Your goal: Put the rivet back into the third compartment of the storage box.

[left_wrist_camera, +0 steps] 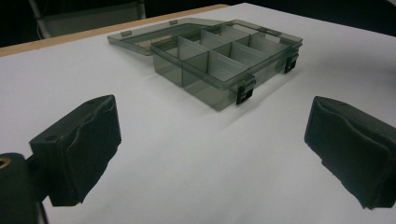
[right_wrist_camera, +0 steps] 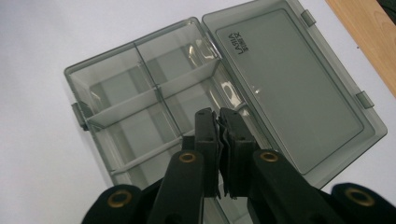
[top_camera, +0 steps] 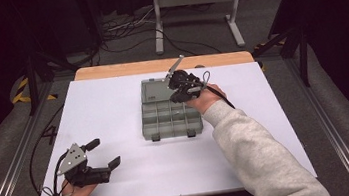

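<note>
The compartment box (top_camera: 171, 118) lies open at the centre of the white worktop (top_camera: 113, 110), lid (top_camera: 154, 90) folded back at 12 o'clock. The right tool (right_wrist_camera: 218, 116) hovers over its compartments, jaws clenched on nothing. The left tool (top_camera: 104, 154) rests at 8 o'clock, released.

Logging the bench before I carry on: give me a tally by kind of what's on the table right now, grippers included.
Compartment box, smoky clear plastic, lid open flat: 1
Black latches on the box front: 2
Hand-held grippers: 2, the left gripper open, the right gripper shut over the box
Total: 5
</note>
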Action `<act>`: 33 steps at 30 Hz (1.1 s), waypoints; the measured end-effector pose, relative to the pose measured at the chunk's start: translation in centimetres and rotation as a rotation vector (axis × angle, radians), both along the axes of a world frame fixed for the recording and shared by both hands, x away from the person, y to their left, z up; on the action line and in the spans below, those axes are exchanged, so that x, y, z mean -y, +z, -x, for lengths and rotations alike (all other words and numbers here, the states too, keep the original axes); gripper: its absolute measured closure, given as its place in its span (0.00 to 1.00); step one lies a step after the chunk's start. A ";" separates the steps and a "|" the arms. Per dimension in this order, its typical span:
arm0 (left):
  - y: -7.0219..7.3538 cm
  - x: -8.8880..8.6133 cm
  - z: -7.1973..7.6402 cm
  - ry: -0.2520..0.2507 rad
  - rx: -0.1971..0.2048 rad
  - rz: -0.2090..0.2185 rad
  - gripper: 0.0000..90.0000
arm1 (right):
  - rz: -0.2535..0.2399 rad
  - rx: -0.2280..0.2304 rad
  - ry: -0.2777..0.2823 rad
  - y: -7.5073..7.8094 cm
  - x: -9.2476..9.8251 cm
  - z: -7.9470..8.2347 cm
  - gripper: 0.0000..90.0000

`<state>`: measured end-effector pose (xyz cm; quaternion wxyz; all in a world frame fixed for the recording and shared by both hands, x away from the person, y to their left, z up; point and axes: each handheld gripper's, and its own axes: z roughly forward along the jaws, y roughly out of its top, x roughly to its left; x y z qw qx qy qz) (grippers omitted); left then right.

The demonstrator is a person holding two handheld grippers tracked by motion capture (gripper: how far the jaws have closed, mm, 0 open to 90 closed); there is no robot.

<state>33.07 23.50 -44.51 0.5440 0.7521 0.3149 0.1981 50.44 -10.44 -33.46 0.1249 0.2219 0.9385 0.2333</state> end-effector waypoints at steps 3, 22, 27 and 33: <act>0.0 0.0 0.0 -0.001 0.000 0.000 0.05 | -0.002 -0.007 -0.012 -0.7 0.3 -0.4 0.96; 0.0 0.0 -0.1 -0.002 -0.004 -0.005 0.05 | 0.022 -0.062 -0.043 -4.8 0.9 -1.7 0.96; 0.0 0.0 -0.1 -0.003 -0.004 -0.004 0.05 | 0.025 -0.072 -0.051 -5.6 0.9 -2.1 0.96; 0.0 0.0 -0.1 -0.003 -0.004 -0.001 0.05 | 0.035 -0.075 -0.068 -6.1 1.0 -2.3 0.83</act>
